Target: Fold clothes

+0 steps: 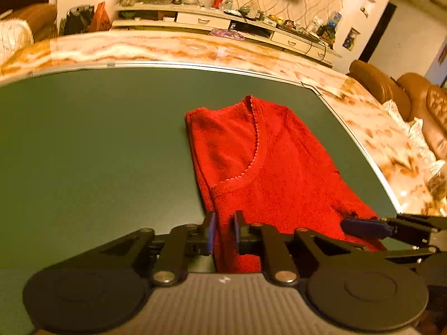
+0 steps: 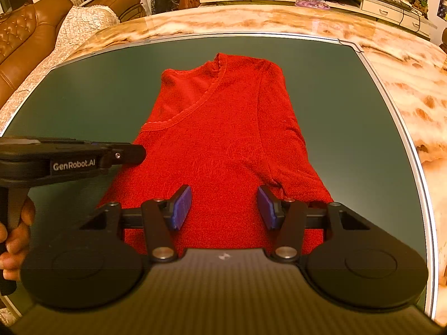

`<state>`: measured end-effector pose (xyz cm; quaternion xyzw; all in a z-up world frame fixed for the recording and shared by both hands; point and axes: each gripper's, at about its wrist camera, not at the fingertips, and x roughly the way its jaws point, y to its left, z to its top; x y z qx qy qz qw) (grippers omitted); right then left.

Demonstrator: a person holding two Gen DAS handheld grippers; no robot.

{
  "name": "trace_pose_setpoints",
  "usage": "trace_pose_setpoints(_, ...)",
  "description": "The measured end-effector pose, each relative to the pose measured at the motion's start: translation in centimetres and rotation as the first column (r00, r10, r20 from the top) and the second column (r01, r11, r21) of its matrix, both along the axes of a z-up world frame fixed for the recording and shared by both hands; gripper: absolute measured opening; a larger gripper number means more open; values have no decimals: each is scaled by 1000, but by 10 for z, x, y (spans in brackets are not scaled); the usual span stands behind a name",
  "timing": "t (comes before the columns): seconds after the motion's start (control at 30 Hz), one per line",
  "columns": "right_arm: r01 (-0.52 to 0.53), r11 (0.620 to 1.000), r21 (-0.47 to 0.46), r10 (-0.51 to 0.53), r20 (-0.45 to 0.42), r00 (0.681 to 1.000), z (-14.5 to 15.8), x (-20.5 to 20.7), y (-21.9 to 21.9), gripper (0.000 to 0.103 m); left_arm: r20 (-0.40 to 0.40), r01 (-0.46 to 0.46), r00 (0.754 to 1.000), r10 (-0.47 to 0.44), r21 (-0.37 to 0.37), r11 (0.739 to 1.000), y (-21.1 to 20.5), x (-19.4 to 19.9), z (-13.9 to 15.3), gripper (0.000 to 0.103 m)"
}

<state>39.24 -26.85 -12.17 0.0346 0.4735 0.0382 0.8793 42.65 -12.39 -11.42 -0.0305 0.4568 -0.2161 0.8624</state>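
A red knit V-neck sweater [image 1: 268,167] lies on the dark green mat [image 1: 83,145], sleeves folded in, collar pointing away from me. It also shows in the right wrist view [image 2: 220,128]. My left gripper [image 1: 223,233] is shut on the sweater's near left edge, with red fabric pinched between its blue pads. My right gripper [image 2: 225,206] is open, with its blue pads [image 2: 181,206] spread over the sweater's near hem and nothing between them. The left gripper shows from the side in the right wrist view [image 2: 128,153], at the sweater's left edge.
The green mat [image 2: 349,111] lies on a marble-patterned table [image 2: 405,83] with a metal rim. Brown leather sofas [image 1: 405,95] stand at the sides. A white TV cabinet [image 1: 223,19] with clutter lines the far wall.
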Motion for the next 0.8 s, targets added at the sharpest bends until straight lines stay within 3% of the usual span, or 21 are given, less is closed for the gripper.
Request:
trace_pose_setpoints(0.1, 1, 1000, 1, -1, 3, 1000, 0, -1, 0, 60, -3, -1, 1000, 1, -12, 1000, 2, 0, -1, 7)
trace_pose_setpoints(0.4, 2, 998, 68, -2, -3, 1000, 2, -3, -3, 60, 39, -53, 998, 54, -41, 998, 18, -4, 9, 4)
trace_pose_setpoints(0.6, -26, 999, 41, 26, -6, 1000, 2, -3, 3, 60, -61, -107, 993, 102, -81, 991, 30, 6, -8, 5)
trace_pose_setpoints(0.67, -33, 998, 50, 33, 15, 999, 8, -1, 0, 60, -72, -120, 991, 114, -90, 989, 32, 8, -10, 8)
trace_pose_setpoints(0.7, -33, 997, 74, 29, 46, 999, 15, 1, -4, 60, -67, -125, 990, 120, -77, 989, 33, 8, -10, 14)
trace_pose_setpoints(0.8, -66, 986, 151, 45, 144, 989, 30, 12, -14, 60, -26, -155, 988, 154, -18, 988, 29, 3, -4, 14)
